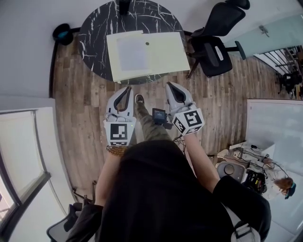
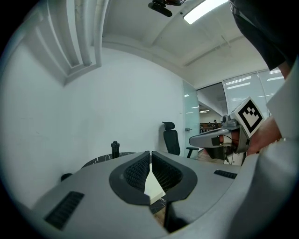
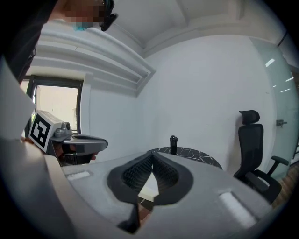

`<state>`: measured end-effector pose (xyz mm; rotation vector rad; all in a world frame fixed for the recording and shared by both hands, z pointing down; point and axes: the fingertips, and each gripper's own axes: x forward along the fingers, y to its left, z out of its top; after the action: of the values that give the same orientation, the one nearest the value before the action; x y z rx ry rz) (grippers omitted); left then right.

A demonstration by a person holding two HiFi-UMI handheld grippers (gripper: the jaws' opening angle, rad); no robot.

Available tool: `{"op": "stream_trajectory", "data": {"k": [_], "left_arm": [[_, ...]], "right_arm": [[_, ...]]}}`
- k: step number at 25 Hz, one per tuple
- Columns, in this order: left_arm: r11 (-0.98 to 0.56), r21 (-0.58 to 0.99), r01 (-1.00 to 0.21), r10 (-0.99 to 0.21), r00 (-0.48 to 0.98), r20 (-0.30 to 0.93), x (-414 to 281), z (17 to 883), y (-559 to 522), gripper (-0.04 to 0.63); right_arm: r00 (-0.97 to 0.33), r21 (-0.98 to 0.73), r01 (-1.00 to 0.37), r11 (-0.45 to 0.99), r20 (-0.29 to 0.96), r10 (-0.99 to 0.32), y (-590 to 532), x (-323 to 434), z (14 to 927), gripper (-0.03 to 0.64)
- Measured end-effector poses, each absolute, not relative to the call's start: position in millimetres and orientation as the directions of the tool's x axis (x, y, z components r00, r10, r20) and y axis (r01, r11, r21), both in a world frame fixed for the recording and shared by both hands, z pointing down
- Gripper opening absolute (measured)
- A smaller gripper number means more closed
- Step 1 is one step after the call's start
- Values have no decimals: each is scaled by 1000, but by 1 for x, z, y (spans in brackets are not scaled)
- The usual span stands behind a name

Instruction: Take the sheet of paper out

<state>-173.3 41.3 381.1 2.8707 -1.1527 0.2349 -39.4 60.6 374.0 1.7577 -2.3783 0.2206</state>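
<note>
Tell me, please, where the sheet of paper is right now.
In the head view, the sheet of paper lies on the left half of the pale yellow folder on the round black table, beyond the left gripper and right gripper.

table (image 1: 94, 28): round, black marble | on it: cream folder (image 1: 165, 52), flat; white sheet (image 1: 132, 53) on its left half | far edge: black bottle (image 1: 124, 5)
</note>
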Motion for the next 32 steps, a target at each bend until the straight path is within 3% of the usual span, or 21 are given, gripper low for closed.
{"op": "stream_trajectory", "data": {"k": [14, 18, 27, 32], "left_arm": [[-723, -59, -688, -673, 683, 286, -107, 404, -74, 23], [-712, -86, -697, -682, 656, 324, -88, 410, -104, 23], [-604, -61, -795, -741, 532, 409, -87, 436, -134, 23], [-626, -40, -778, -707, 546, 450, -77, 458, -138, 23]], "right_arm": [[-368, -84, -930, 359, 272, -889, -91, 47, 420, -2], [-411, -4, -901, 434, 325, -851, -132, 67, 443, -2], [-521, 56, -806, 589, 405, -751, -192, 75, 498, -2], [-558, 82, -751, 655, 451, -697, -209, 54, 533, 0]]}}
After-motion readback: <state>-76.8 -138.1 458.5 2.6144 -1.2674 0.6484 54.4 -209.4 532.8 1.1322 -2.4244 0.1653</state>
